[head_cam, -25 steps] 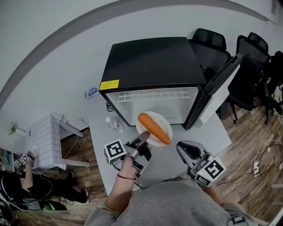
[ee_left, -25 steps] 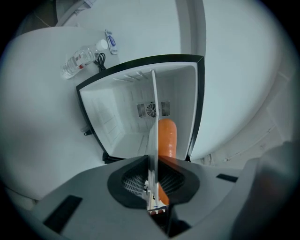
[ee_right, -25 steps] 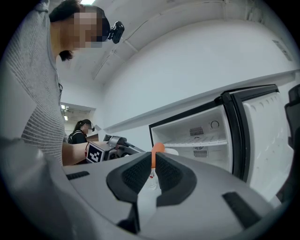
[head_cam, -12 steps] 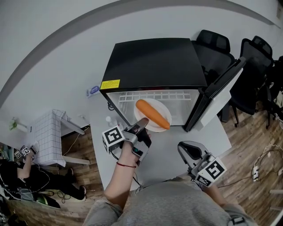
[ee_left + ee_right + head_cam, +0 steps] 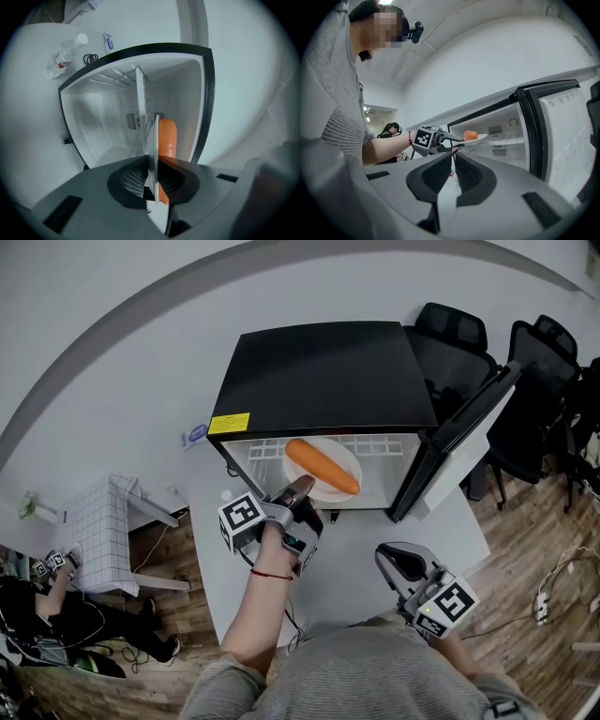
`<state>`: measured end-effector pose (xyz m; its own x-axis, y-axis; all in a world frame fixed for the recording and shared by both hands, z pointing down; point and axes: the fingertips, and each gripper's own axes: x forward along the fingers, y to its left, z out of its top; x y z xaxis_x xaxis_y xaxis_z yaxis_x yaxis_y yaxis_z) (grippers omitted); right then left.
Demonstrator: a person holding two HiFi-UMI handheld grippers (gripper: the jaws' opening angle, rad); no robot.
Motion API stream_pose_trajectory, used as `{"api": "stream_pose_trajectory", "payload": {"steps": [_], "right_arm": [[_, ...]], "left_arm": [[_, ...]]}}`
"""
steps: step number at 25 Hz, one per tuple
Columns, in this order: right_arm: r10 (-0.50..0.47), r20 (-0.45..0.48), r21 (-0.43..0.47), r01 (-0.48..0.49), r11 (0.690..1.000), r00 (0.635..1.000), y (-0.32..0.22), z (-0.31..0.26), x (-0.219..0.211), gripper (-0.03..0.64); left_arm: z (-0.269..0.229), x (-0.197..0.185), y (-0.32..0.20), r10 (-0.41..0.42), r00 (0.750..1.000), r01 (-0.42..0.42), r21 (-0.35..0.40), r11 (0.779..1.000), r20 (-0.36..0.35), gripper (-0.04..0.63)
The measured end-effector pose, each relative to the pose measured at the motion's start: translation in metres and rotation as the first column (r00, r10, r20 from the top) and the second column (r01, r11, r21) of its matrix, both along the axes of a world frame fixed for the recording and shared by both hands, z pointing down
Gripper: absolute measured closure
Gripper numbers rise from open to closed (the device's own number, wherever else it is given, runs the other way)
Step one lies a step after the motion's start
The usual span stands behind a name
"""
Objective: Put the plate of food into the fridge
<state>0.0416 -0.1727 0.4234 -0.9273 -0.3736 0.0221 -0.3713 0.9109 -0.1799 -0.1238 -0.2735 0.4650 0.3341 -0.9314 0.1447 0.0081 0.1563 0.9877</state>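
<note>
**Plate held level at the fridge's open front**

The left gripper is clamped on the near rim of a white plate, which sticks out ahead of its jaws and sits level. The far side of the plate is at the open front of the black fridge. The fridge's door stands swung out to that gripper's right. A long orange piece of food lies on the plate. Its long axis runs crosswise to the way the gripper points, one end toward the fridge's left wall and the other toward the door. The right gripper hangs over the bench, well apart from the plate. Its jaws are together with nothing between them.
</note>
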Motion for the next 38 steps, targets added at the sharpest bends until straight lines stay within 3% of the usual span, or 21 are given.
{"api": "stream_pose_trajectory", "payload": {"steps": [10, 17, 28, 38], "right_arm": [[-0.001, -0.001, -0.007, 0.001, 1.0, 1.0, -0.005, 0.001, 0.0, 0.6], [0.0, -0.004, -0.012, 0.0, 1.0, 1.0, -0.005, 0.003, 0.001, 0.6], [-0.01, -0.006, -0.012, 0.01, 1.0, 1.0, -0.006, 0.003, -0.002, 0.6], [-0.015, -0.004, 0.022, 0.015, 1.0, 1.0, -0.012, -0.004, -0.012, 0.6]], "left_arm": [[-0.011, -0.013, -0.036, -0.075, 0.997, 0.075, -0.008, 0.997, 0.026, 0.548], [0.002, -0.019, -0.041, -0.136, 0.988, 0.14, -0.06, 0.988, 0.067, 0.546], [0.013, -0.021, -0.048, -0.227, 0.973, 0.23, -0.094, 0.969, 0.045, 0.546], [0.017, -0.021, -0.061, -0.241, 0.968, 0.246, -0.091, 0.965, 0.068, 0.546]]}}
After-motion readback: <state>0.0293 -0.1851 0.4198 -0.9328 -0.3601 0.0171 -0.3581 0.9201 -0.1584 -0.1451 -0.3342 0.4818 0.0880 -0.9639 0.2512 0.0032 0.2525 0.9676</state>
